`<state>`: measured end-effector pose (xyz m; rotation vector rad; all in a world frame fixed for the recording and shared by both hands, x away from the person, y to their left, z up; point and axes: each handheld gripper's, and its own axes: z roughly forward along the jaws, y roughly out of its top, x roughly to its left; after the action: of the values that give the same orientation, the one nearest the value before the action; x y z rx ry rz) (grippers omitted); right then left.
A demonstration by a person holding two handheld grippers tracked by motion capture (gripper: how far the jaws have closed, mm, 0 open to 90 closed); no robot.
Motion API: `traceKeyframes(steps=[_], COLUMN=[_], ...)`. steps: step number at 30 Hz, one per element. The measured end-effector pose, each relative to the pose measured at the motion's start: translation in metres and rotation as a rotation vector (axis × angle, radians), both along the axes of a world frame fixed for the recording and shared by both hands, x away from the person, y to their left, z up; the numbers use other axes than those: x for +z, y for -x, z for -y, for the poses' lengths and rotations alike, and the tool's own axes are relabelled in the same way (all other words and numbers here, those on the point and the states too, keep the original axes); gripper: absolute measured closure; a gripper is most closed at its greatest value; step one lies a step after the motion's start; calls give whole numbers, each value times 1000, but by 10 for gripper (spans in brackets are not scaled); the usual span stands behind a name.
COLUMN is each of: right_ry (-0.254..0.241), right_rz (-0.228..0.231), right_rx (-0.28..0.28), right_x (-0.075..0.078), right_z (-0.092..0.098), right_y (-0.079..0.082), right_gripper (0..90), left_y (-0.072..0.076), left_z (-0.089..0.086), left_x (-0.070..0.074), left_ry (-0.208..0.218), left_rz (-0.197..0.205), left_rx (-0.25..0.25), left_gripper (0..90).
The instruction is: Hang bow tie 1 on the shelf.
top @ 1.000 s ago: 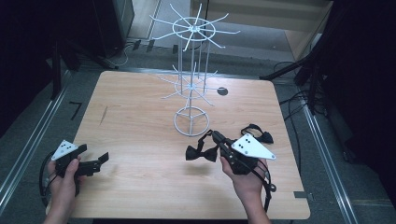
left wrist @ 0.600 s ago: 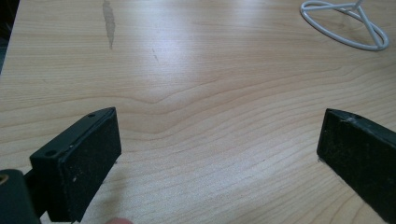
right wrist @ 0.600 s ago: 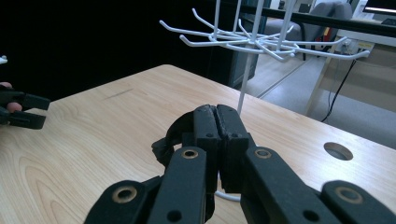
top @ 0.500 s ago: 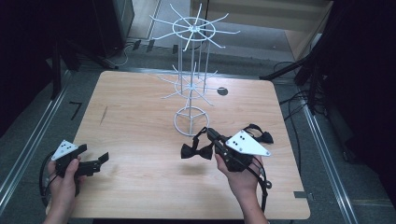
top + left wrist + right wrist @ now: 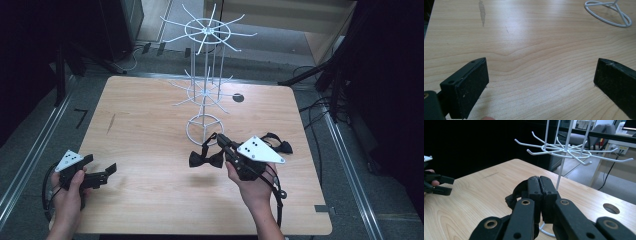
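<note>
Now the right hand-held gripper [image 5: 218,141], jaws clamped together on a black bow tie [image 5: 205,159], sits slightly nearer the white wire rack [image 5: 204,125] than one second ago, and the bow tie has shifted with it. The left hand-held gripper [image 5: 109,169] remains in place, jaws apart over bare tabletop [image 5: 145,125]. The tabletop is light wood grain; dark surroundings enclose it. A second bow tie [image 5: 277,144] lies just behind the right hand-held gripper.
</note>
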<state>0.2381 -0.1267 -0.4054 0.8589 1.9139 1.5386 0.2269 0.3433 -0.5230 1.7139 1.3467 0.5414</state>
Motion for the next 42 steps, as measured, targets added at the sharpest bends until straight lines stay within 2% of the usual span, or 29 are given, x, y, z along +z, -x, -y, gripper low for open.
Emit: traceKeyframes(steps=[22,42], right_ry=[-13,-20], right_rz=[13,32], right_rx=[32,37], right_x=[15,29], right_z=[-25,-35], right_y=[-11,-21], right_gripper=[898,898], left_y=[0,0], left_z=[0,1], left_x=[0,0], left_ry=[1,-4], left_rz=[4,8], left_rx=[1,-1], left_gripper=[2,2])
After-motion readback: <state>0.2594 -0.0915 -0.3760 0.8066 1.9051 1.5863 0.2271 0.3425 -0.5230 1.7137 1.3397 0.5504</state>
